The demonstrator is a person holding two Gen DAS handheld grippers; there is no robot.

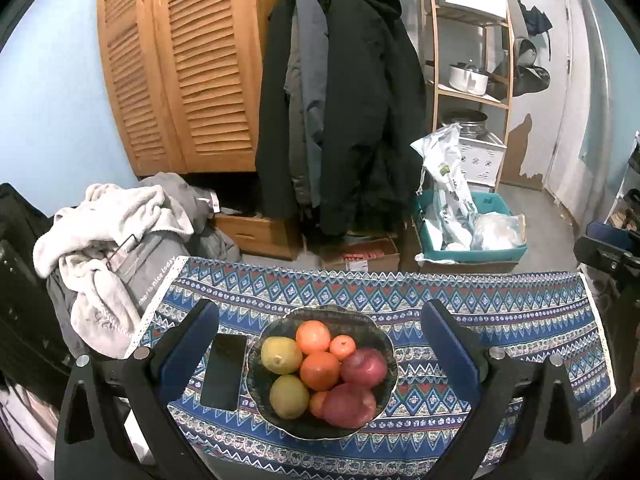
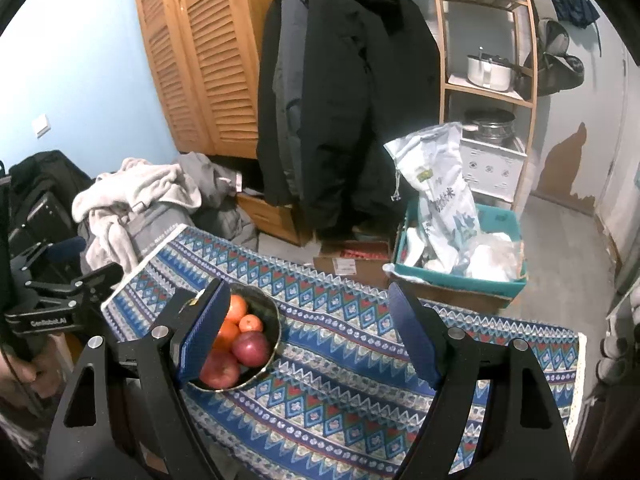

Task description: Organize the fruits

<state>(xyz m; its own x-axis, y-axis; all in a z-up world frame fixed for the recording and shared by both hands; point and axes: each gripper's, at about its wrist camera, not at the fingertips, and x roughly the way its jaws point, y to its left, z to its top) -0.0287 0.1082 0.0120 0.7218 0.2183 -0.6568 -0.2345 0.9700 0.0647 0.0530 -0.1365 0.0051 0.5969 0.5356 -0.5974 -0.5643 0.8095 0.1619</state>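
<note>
Fruit bowl lay dead ahead of our left tongs, off to the left of our right tongs.

We saw a dark phone (image 1: pixel 224 372) on the desk (image 1: pixel 500 320) just left of the bowl (image 1: pixel 256 396), which held pears, oranges and red apples (image 1: pixel 349 405). Our left tongs (image 1: pixel 320 360) stood wide open and empty, framing the bowl between their pads. Our right tongs (image 2: pixel 310 340) were parted and empty too, over bare cloth, the bowl behind their left pad. We judged the left hand nearer.
</note>
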